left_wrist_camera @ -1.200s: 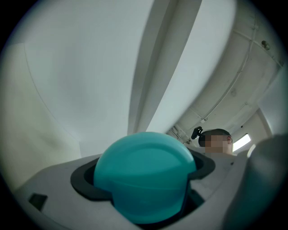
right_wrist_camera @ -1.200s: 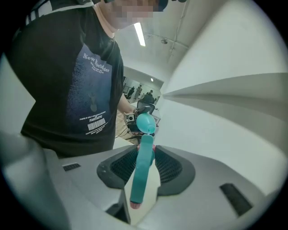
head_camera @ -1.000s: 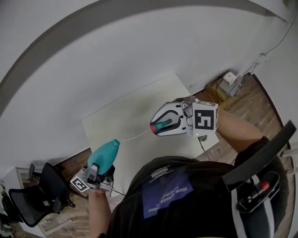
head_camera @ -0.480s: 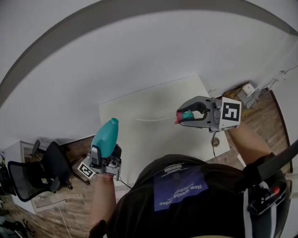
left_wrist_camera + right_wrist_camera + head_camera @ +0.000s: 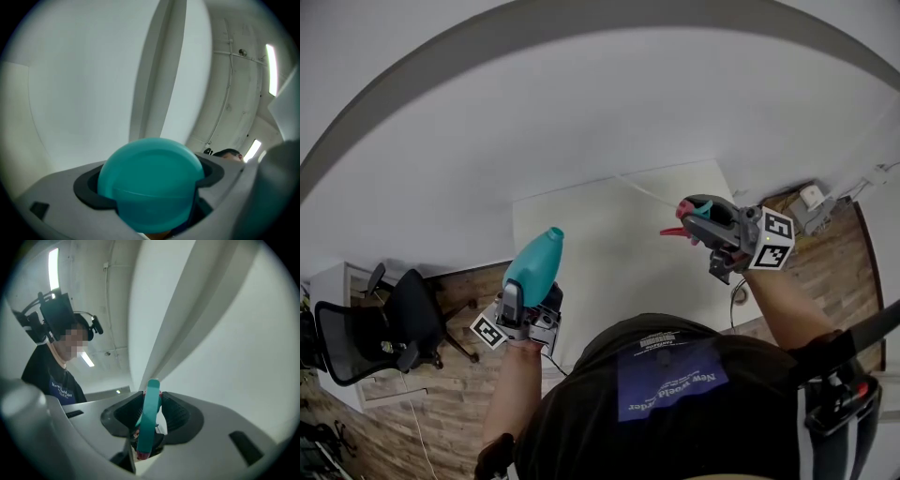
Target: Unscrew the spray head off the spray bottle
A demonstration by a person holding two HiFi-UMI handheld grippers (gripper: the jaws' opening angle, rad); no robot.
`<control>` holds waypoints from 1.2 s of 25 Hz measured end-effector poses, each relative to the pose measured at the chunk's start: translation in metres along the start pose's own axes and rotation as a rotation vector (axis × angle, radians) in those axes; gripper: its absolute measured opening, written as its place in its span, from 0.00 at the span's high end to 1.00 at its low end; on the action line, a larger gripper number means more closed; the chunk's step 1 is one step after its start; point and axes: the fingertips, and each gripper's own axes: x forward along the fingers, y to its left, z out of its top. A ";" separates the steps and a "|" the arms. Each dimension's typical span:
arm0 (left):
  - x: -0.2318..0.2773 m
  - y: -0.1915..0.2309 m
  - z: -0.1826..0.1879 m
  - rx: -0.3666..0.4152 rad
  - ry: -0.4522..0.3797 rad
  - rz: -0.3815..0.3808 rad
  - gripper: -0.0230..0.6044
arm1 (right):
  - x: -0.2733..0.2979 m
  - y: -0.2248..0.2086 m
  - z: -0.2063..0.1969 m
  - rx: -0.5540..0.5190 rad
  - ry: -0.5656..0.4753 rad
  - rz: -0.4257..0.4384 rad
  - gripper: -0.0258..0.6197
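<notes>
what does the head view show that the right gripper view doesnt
Only the head view: the left gripper holding the teal bottle, the white table and an office chair. Only the right gripper view: the person's headset and a ceiling light. Both: the right gripper, its fingers closed on the teal spray head.

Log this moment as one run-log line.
left gripper: shut on teal bottle | right gripper: shut on spray head | state: spray head off the bottle, dip tube out, the two held apart
</notes>
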 end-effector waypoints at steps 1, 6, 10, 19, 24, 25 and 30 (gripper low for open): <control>0.000 0.000 0.001 -0.002 -0.003 -0.002 0.19 | 0.001 -0.002 0.001 0.033 -0.028 -0.005 0.77; 0.000 0.000 0.003 -0.018 -0.027 -0.017 0.19 | 0.006 -0.006 -0.002 0.138 -0.113 -0.014 0.77; -0.002 0.001 0.003 -0.022 -0.037 -0.022 0.19 | 0.004 -0.009 -0.005 0.181 -0.145 -0.022 0.77; 0.000 -0.002 0.003 -0.021 -0.037 -0.024 0.18 | 0.002 -0.007 -0.005 0.200 -0.163 -0.021 0.77; -0.001 -0.001 0.003 -0.017 -0.032 -0.020 0.19 | 0.001 -0.009 -0.007 0.210 -0.164 -0.020 0.77; -0.001 -0.001 0.003 -0.014 -0.031 -0.019 0.19 | 0.001 -0.009 -0.007 0.211 -0.164 -0.019 0.77; -0.001 0.000 0.002 -0.015 -0.030 -0.014 0.19 | 0.001 -0.008 -0.007 0.211 -0.161 -0.010 0.77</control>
